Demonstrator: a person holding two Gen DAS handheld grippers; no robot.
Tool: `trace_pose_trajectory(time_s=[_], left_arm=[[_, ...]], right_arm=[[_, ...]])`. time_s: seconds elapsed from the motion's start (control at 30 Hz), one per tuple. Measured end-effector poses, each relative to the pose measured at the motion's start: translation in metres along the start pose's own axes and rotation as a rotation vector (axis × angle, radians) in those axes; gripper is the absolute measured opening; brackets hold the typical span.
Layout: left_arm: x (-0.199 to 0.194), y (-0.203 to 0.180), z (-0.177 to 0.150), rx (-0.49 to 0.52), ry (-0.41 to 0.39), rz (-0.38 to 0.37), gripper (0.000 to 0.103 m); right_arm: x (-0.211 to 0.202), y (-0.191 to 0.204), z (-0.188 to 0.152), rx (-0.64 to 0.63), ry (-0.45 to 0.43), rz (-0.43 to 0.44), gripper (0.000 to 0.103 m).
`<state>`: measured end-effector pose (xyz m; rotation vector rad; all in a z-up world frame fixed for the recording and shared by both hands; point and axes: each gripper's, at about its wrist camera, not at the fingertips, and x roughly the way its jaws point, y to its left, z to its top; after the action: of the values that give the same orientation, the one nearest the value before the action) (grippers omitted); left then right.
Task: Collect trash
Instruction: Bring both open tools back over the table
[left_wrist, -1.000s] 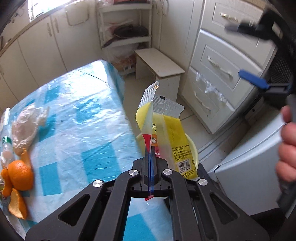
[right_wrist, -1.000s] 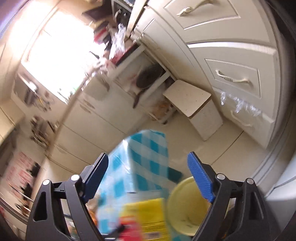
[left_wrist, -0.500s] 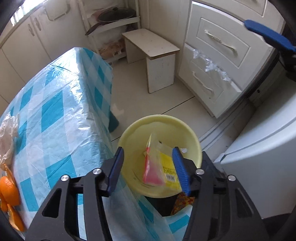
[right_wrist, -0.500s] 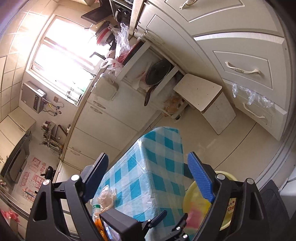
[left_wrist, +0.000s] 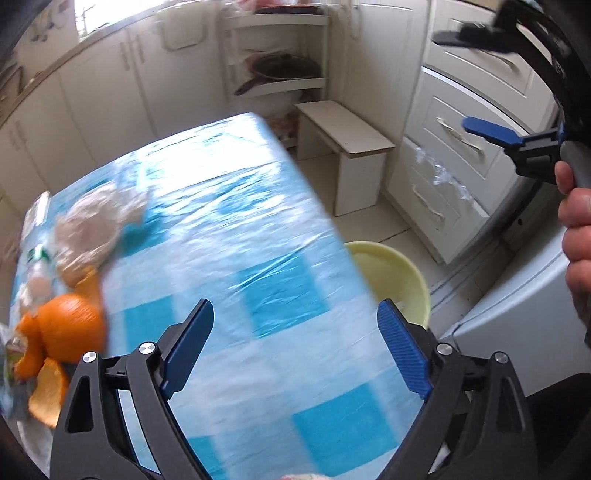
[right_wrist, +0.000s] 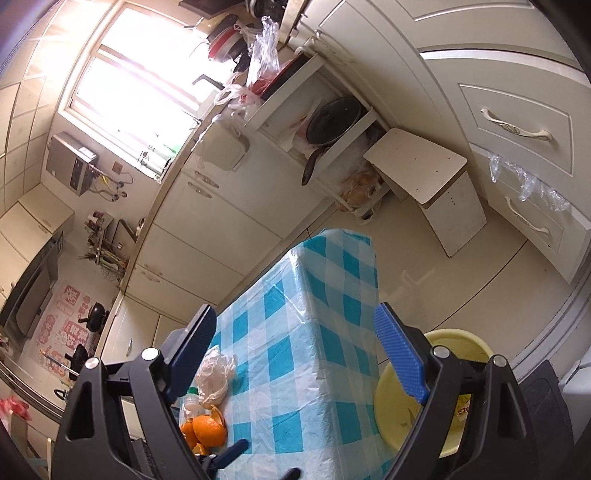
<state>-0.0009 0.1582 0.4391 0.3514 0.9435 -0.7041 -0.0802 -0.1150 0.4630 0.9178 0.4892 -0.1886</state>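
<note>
The bench (left_wrist: 258, 236), in its blue-and-white checked cover, is the biggest thing here. One yellow bin (left_wrist: 399, 273) sits on the floor just off its right edge, with a yellow wrapper (right_wrist: 463, 406) lying inside. Left tool (left_wrist: 295, 354) hangs over the bench, jaws opening, nothing between them. Right tool (right_wrist: 295, 358) is spread wide, empty too. One crumpled bag (left_wrist: 92, 229), then one orange (left_wrist: 70, 325) with loose peel bits (left_wrist: 48, 395), lie at the bench's left end.
</note>
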Motion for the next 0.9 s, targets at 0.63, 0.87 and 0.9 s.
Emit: trace_pose_trajectory(time_s=[0.63, 0.87, 0.9], left_arm=[[-0.033, 0.08, -0.055, -0.138, -0.022, 0.101, 0.089], [-0.059, 0.09, -0.066, -0.042, -0.034, 0.102, 0.09], [-0.06, 0.092, -0.068, -0.035, -0.03, 0.101, 0.09]], right_arm=[[0.036, 0.078, -0.057, -0.203, 0.122, -0.023, 0.087], [0.048, 0.106, -0.074, -0.283, 0.155, -0.017, 0.089], [0.051, 0.109, -0.076, -0.29, 0.165, -0.02, 0.089]])
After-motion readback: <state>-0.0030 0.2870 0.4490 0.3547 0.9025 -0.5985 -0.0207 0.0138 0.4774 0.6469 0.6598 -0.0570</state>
